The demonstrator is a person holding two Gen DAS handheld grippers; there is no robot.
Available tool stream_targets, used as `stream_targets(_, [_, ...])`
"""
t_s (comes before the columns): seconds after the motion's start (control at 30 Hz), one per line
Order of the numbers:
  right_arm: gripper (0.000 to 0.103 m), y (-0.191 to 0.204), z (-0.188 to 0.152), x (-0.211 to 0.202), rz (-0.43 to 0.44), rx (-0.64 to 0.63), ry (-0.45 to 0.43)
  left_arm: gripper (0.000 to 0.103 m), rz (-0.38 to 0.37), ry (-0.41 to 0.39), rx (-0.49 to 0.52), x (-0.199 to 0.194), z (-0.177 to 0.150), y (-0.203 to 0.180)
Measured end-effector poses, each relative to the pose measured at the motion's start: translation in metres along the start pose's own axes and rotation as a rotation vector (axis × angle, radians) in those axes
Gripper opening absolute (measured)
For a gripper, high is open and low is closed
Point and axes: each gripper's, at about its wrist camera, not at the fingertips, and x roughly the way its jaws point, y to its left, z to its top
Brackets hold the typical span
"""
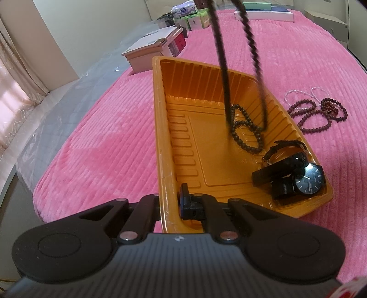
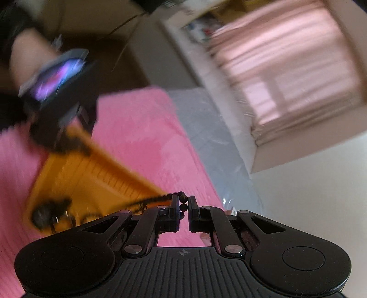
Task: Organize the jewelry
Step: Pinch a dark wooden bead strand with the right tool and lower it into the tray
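Observation:
An orange plastic tray (image 1: 181,128) lies on a pink blanket. My left gripper (image 1: 169,206) is shut on the tray's near left rim. Inside lie black watches (image 1: 296,174) at the near right corner and the lower coils of a dark bead necklace (image 1: 245,128). Two strands of that necklace (image 1: 220,45) hang down from above into the tray. My right gripper (image 2: 183,207) is shut on the dark bead necklace (image 2: 183,207), which trails left over the blurred tray (image 2: 91,169). More maroon and white bead strings (image 1: 318,110) lie on the blanket right of the tray.
Boxes (image 1: 153,48) stand along the blanket's far left edge, more boxes (image 1: 263,11) at the far side. A clear plastic sheet (image 1: 57,119) covers the bed's left edge. The right wrist view is motion-blurred and shows the left gripper device (image 2: 57,98) and curtains (image 2: 286,68).

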Motion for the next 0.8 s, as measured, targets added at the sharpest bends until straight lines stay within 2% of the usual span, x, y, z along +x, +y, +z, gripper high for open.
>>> stream_targets(0.2, [0.007, 0.034, -0.020, 0.026, 0.020, -0.100, 0.045, 0.003, -0.002, 0.002, -0.008, 0.002, -0.001, 0.001])
stream_targets(0.53, [0.007, 0.051, -0.032, 0.053, 0.086, -0.052, 0.046, 0.003, -0.003, 0.003, -0.009, 0.002, -0.001, 0.001])
stream_targets(0.8, [0.007, 0.052, -0.030, 0.053, 0.099, -0.030, 0.046, 0.003, -0.004, 0.005, -0.012, 0.003, -0.002, 0.001])
